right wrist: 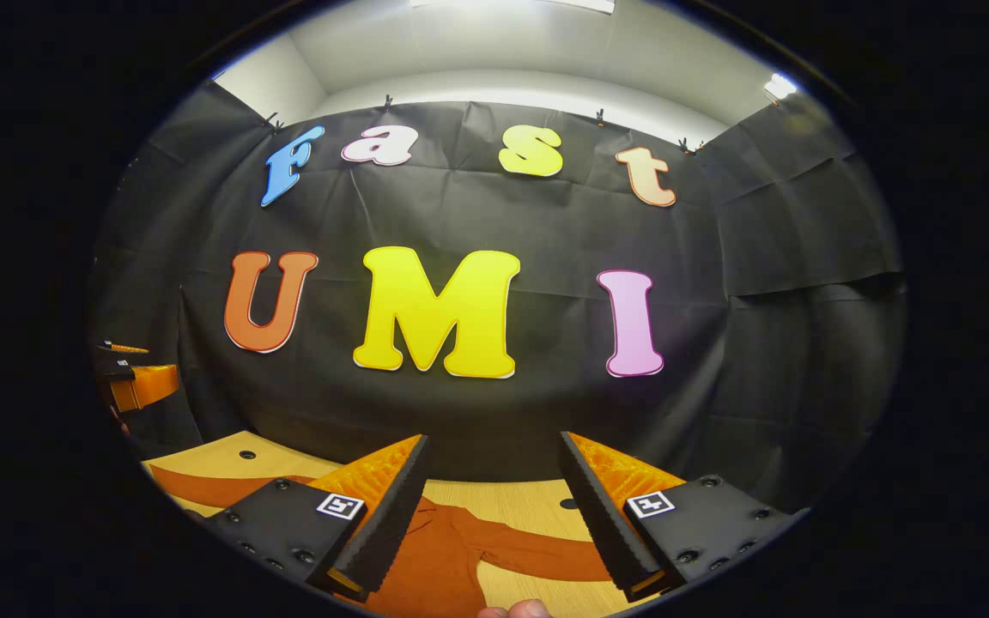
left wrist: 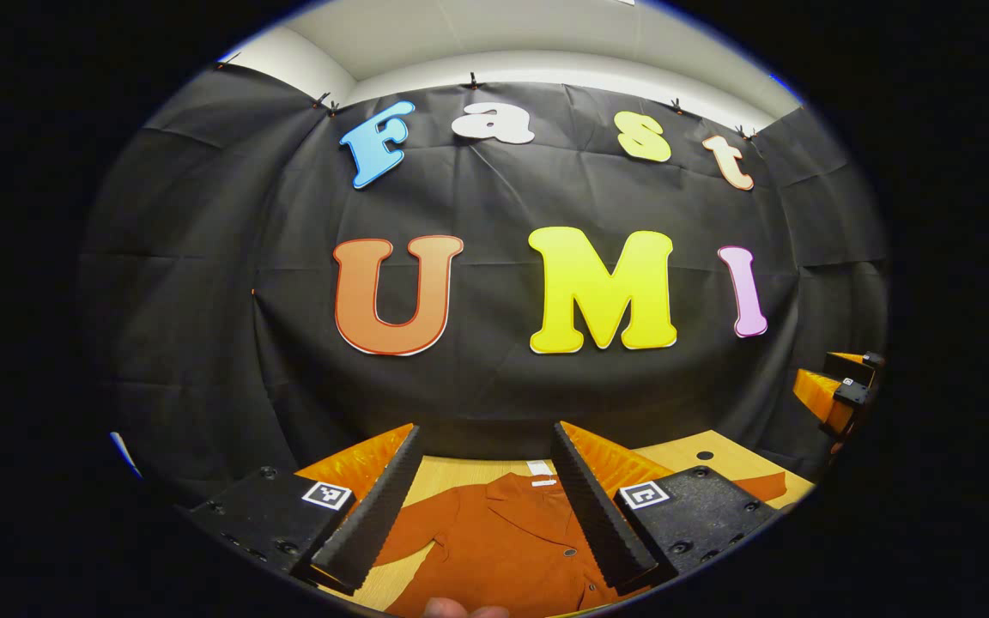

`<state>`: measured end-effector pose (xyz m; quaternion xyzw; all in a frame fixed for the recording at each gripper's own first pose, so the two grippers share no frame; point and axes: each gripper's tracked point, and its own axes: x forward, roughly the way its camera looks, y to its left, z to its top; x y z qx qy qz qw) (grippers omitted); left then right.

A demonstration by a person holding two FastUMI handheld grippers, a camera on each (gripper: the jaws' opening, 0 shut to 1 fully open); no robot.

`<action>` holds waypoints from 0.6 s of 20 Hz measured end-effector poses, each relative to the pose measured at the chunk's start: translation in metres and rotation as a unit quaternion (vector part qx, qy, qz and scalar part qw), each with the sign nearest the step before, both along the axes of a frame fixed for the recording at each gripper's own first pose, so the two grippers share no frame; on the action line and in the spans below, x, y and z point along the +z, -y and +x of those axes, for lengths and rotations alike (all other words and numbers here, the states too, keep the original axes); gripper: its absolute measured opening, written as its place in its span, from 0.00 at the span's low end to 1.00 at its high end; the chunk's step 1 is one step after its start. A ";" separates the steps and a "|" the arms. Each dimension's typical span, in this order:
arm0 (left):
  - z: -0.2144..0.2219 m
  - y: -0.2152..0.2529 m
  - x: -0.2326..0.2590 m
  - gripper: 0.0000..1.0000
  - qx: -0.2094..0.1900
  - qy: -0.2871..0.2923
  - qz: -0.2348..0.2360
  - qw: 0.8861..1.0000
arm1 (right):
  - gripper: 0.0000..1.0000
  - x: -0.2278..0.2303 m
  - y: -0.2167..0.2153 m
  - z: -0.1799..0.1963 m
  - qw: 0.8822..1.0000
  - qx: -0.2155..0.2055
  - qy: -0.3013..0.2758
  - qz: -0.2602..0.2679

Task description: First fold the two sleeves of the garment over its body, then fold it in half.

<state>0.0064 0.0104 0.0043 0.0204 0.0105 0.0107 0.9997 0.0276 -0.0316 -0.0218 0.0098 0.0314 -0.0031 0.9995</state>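
Left gripper view catches the garment's [left wrist: 503, 536] collar and buttons, right gripper view a spread sleeve [right wrist: 537, 545]; both grippers' [left wrist: 484, 506] [right wrist: 490, 515] jaws gape wide, empty, above the tabletop [right wrist: 228, 459].

Both views are lit from above. In the right gripper view, ceiling lights [right wrist: 580, 4] burn out to white at the top, and another lamp [right wrist: 779, 86] glares at the upper right. The ceiling [left wrist: 494, 34] in the left gripper view is evenly pale, with no lamp glare. The black wall cloth [left wrist: 203, 257] soaks up light and reads dim, its creases faint. The table [right wrist: 537, 502] is bright and warm. Focus is sharp at centre. Fisheye bending curves straight lines strongly toward the edges, where the picture darkens and softens.
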 end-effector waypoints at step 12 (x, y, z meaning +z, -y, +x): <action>-0.006 0.005 -0.013 0.98 -0.008 -0.033 0.015 0.999 | 0.96 -0.049 0.068 0.006 0.998 -0.035 -0.052 0.016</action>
